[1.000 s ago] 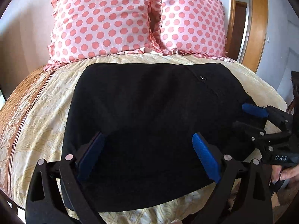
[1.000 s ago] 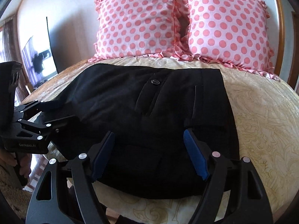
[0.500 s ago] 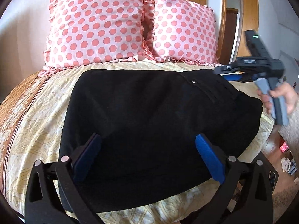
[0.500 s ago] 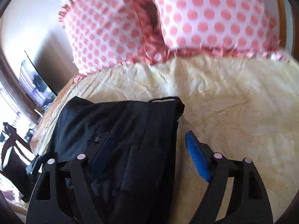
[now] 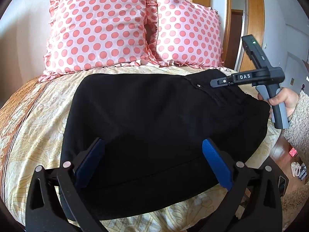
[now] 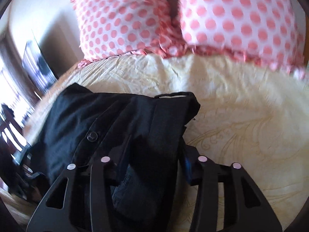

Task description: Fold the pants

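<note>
Black pants [image 5: 154,112] lie folded on the bed, waistband to the right. My left gripper [image 5: 152,160] hovers over their near edge, its blue pads [image 5: 216,164] spread wide and open, gripping nothing. My right gripper [image 5: 217,82], held by a hand [image 5: 283,98], reaches in from the right at the far waistband corner. In the right wrist view the right gripper [image 6: 154,154] has its jaws closing, with a raised band of the pants [image 6: 150,127] bunched between them. One blue pad [image 6: 187,162] shows against the cloth; the other is hidden behind it.
Two pink polka-dot pillows [image 5: 98,32] [image 5: 185,38] lean at the head of the bed. The cream patterned bedsheet [image 5: 38,119] runs around the pants and to their right [image 6: 241,116]. A wooden door frame [image 5: 229,19] and floor [image 5: 280,150] lie off the right side.
My right gripper travelled from the pants' near right edge to the far waistband corner, and its jaws came together around the cloth. The left gripper stayed put, jaws a little wider.
</note>
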`<state>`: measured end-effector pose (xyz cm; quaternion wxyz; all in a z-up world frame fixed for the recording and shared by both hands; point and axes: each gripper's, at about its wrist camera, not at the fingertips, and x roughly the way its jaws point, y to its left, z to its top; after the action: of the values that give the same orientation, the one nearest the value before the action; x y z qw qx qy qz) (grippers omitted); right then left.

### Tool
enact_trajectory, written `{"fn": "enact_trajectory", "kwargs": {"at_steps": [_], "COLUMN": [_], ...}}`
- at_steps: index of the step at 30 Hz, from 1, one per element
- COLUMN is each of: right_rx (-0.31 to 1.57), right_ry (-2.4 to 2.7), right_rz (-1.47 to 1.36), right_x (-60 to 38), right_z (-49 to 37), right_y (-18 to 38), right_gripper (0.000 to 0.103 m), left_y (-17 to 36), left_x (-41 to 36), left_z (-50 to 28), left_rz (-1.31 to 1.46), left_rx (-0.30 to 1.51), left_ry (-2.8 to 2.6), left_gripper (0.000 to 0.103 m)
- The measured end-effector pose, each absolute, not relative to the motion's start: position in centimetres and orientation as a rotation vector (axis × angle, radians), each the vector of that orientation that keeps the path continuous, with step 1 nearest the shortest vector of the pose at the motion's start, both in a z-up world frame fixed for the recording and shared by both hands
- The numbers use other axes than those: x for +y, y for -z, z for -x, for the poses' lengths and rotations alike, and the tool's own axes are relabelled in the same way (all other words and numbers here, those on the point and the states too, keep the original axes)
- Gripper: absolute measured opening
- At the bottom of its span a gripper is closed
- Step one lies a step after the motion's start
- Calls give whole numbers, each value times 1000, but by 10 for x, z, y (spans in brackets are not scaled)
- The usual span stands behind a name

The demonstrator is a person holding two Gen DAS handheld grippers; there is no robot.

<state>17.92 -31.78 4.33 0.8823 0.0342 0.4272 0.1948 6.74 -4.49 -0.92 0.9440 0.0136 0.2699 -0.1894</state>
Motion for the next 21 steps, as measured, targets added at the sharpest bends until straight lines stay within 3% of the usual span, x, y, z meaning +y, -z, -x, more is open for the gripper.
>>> {"fn": "enact_trajectory", "kwargs": {"at_steps": [5,14,18,21], "right_rx": [817,924,853,814], "right_ry": [-416,-449,-473,-490], "right_rz": [64,-110,-32,12], "right_x": [-305,-322,-313,-308], "right_z": [-166,-195,-183,-175], "right_y": [-50,-32,-40,-46], "right_gripper": [39,47,27,25], "left_y": [10,9,-13,-31], "left_x": [-45,-44,-19,10], "left_z": [-68,-69,-83,-105], "left_rz": [-29,-26,72,154], "left_rx": [549,563,590,585], "left_ry": [384,393,407,382], "left_gripper": [101,101,101,101]}}
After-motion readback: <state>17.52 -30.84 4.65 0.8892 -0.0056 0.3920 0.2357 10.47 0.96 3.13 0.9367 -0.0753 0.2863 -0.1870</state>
